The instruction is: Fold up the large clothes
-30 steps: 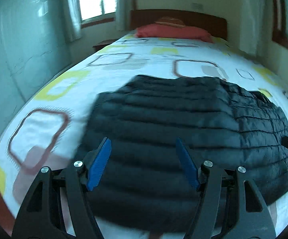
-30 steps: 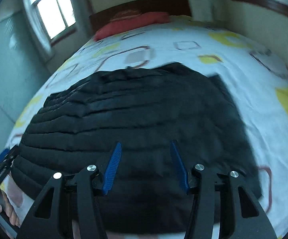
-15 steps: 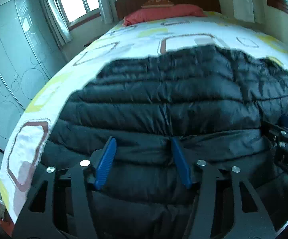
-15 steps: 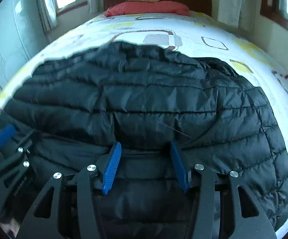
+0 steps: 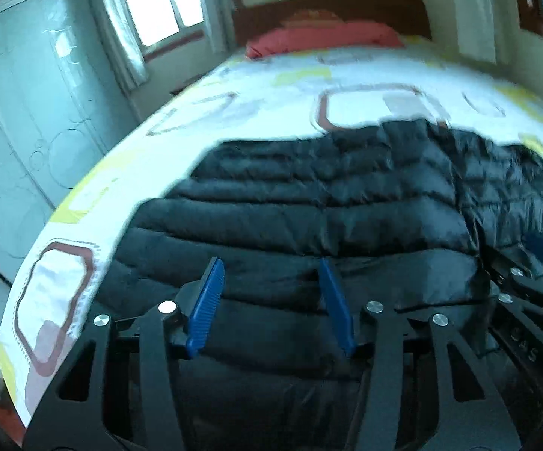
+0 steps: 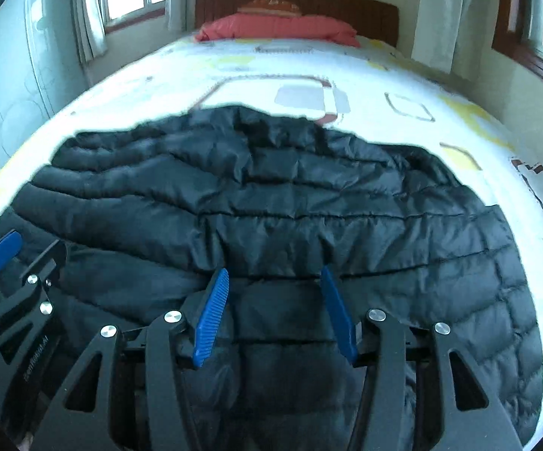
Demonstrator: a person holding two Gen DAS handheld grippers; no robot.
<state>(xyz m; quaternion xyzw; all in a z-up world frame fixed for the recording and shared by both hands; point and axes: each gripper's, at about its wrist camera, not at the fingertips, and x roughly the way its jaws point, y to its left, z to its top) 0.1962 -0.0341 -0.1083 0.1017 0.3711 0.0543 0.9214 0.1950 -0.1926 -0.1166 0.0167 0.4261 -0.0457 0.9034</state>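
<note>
A black quilted puffer jacket (image 5: 328, 203) lies spread across the near end of the bed; it also shows in the right wrist view (image 6: 290, 195). My left gripper (image 5: 271, 268) is open, its blue pads just above the jacket's near edge. My right gripper (image 6: 273, 276) is open too, low over the jacket's near hem, with nothing held. Each gripper appears in the other's view: the right one at the right edge (image 5: 527, 285), the left one at the left edge (image 6: 12, 274).
The bed (image 6: 346, 86) has a white sheet with yellow and brown squares. A red pillow (image 6: 275, 26) lies by the dark wooden headboard (image 6: 365, 7). A pale wardrobe (image 5: 27, 112) stands left of the bed. Windows with curtains are on both sides.
Both grippers came down close over the jacket's near hem, then drew back a little. Both stayed open. The jacket's near part looks more bunched than a second ago.
</note>
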